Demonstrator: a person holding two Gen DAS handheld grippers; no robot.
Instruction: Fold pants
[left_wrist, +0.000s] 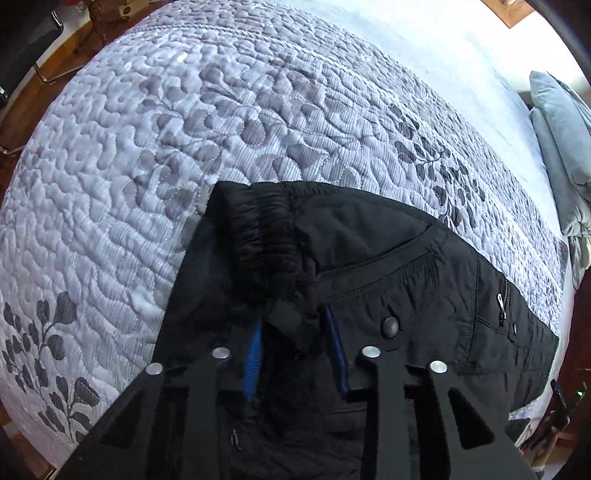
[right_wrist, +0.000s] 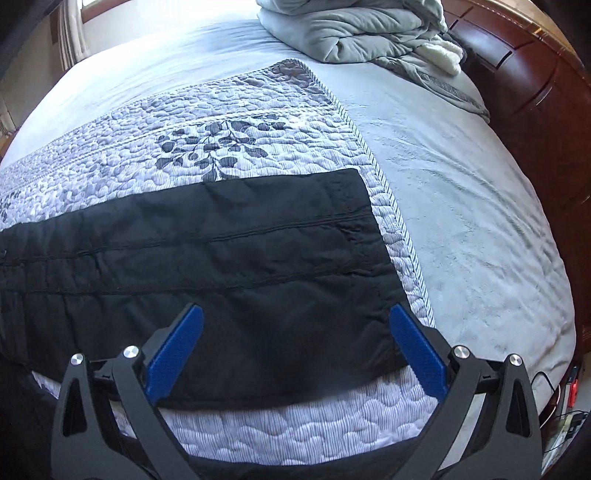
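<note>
**Ana:** On the quilted bedspread (left_wrist: 155, 155) the black pants (left_wrist: 369, 258) lie flat; the left gripper (left_wrist: 295, 332) pinches the waistband.

**Ben:** And the right gripper (right_wrist: 295, 332) hangs spread over the leg cuff. Lifting one-handed could drag or bunch the fabric.

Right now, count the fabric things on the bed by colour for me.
Black: 1, the pants
Grey and white leaf print: 1, the quilted bedspread
Pale blue: 1, the bed sheet
Grey-green: 1, the bundled blanket
Total: 4
</note>
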